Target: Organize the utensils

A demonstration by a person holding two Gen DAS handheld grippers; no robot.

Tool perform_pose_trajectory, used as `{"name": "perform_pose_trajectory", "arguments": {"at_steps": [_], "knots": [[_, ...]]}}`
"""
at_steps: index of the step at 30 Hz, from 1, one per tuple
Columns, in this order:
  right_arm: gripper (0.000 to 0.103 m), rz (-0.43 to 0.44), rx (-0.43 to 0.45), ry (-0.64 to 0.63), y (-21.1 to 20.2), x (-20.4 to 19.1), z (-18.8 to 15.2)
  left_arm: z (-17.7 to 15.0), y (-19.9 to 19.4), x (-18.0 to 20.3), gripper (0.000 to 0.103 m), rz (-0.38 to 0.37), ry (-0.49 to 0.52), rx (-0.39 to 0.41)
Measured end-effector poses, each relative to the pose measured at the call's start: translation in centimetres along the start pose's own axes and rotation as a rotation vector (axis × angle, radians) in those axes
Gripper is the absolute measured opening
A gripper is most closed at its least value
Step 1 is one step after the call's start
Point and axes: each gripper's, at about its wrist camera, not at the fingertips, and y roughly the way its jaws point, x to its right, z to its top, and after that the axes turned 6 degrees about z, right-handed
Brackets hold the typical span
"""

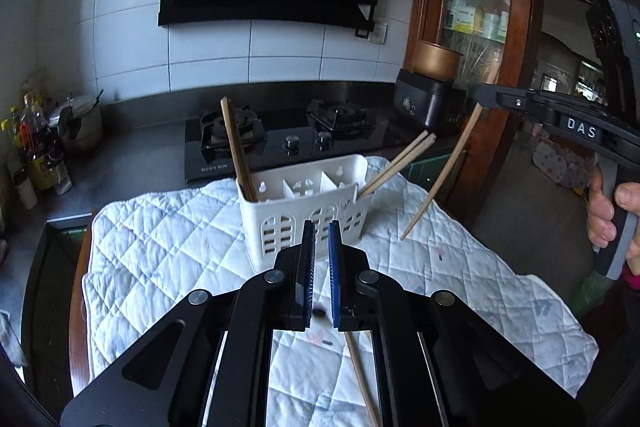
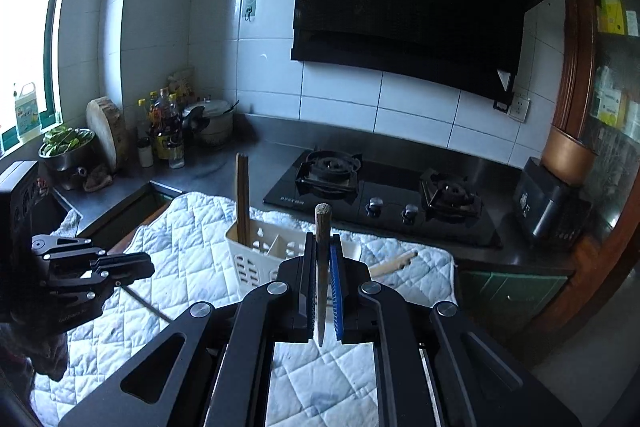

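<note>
- Your left gripper has its fingers drawn nearly together. From its own camera a bare wooden chopstick shows below and behind the pads, running from about 12 down to 5 o'clock toward the frame's bottom edge; whether the pads pinch it you cannot tell from here.
- Your right gripper has its fingers closed on a second chopstick. In its own view the stick's long axis stands almost upright, blunt end at 12 o'clock above the pads, thin tip at 6 o'clock below them.
- From the left camera that same stick hangs slanted under the right gripper, upper end at 1 o'clock, tip at 7 o'clock, clear above the quilted white cloth that covers the bench.
- The white slotted caddy stands upright on the cloth, just beyond the left fingertips. One dark pair of chopsticks rises from its left end compartment, leaning toward 11 o'clock; a pale pair leans out of its right end toward 2 o'clock. The middle compartments look unfilled.
- Bare cloth lies open to the left and right of the caddy; its right edge drops off near the held stick's tip.
- Beyond the caddy sits the black gas hob, near the cloth's far edge.
</note>
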Motion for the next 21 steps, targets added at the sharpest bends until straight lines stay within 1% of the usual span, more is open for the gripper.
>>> {"name": "perform_pose_trajectory", "arguments": {"at_steps": [5, 7, 9, 11, 14, 17, 18, 21], "knots": [[0.007, -0.013, 0.069, 0.052, 1.2, 1.5, 3.0, 3.8, -0.9, 0.0, 0.005, 0.018, 0.029, 0.073], [0.007, -0.023, 0.076, 0.068, 2.1, 1.9, 3.7, 4.4, -1.1, 0.0, 0.005, 0.024, 0.031, 0.085], [0.007, -0.027, 0.075, 0.084, 3.0, 2.3, 3.9, 4.2, -1.2, -0.2, 0.005, 0.020, 0.031, 0.083], [0.007, -0.025, 0.077, 0.097, 3.7, 2.6, 3.9, 3.5, -1.1, -0.5, 0.005, 0.007, 0.027, 0.067], [0.007, -0.029, 0.075, 0.110, 4.7, 2.9, 3.7, 1.6, -1.1, -1.5, 0.005, -0.015, -0.001, 0.023], [0.007, -0.035, 0.073, 0.111, 5.8, 3.0, 3.6, -1.0, -1.3, -2.4, 0.008, -0.017, -0.024, -0.004], [0.007, -0.033, 0.067, 0.118, 6.3, 3.1, 3.4, -2.0, -1.3, -2.6, 0.008, -0.035, -0.029, -0.020], [0.007, -0.042, 0.050, 0.113, 7.4, 3.0, 2.9, -5.2, -1.3, -3.2, 0.008, -0.024, -0.035, -0.049]]}}
